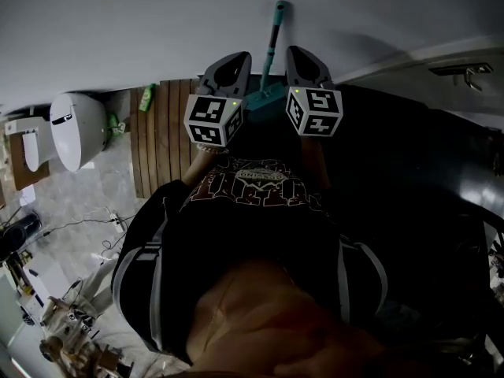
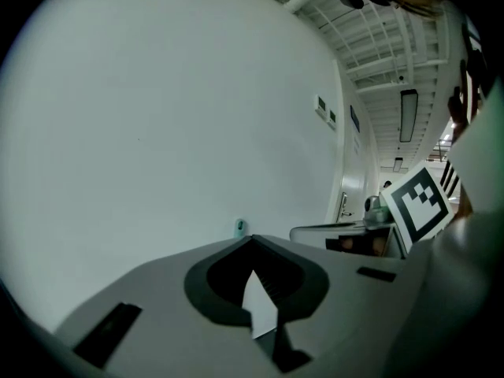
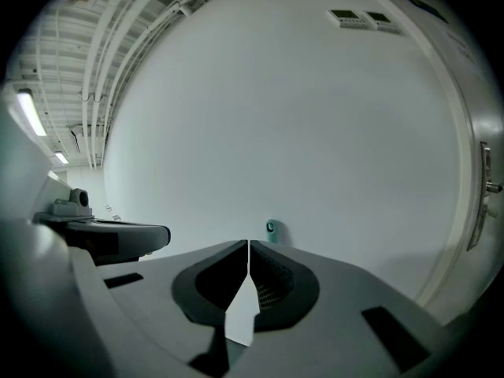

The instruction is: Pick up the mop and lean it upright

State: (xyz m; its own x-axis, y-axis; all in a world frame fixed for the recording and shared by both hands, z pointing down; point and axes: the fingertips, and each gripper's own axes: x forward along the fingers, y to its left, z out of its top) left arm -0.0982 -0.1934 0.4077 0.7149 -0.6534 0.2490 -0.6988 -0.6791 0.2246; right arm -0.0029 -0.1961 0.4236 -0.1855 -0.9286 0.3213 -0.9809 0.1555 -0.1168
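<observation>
Mop (image 1: 272, 47) upright, left tongs (image 2: 252, 242), right tongs (image 3: 249, 247) — closed

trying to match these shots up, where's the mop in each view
Head view: mop at top centre, standing against the white wall.
Left gripper view: only the handle tip shows, just above the closed jaws, slightly left of centre.
Right gripper view: the handle tip again, just above the closed jaws, slightly right of centre.
Shared landmark: the white wall behind it.

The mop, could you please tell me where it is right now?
In the head view, the mop leans upright against the white wall, its teal head between the left gripper and the right gripper.
</observation>
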